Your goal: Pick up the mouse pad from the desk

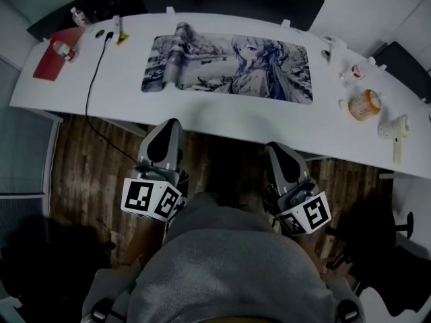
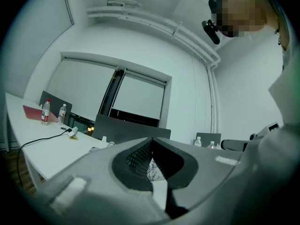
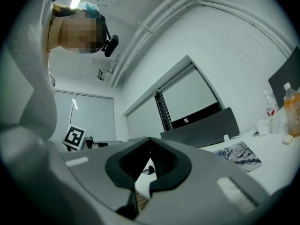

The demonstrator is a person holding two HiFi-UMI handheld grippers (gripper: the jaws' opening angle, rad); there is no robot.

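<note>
Left gripper and right gripper are pressed together, empty; I'd spread one and nip the mouse pad at its near edge.

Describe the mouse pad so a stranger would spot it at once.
Start at the long white desk across the head view. In the middle of its top lies the mouse pad, a wide rectangle. It alone bears a grey anime drawing; the red folder on its left and the orange jar on its right are far smaller.
</note>
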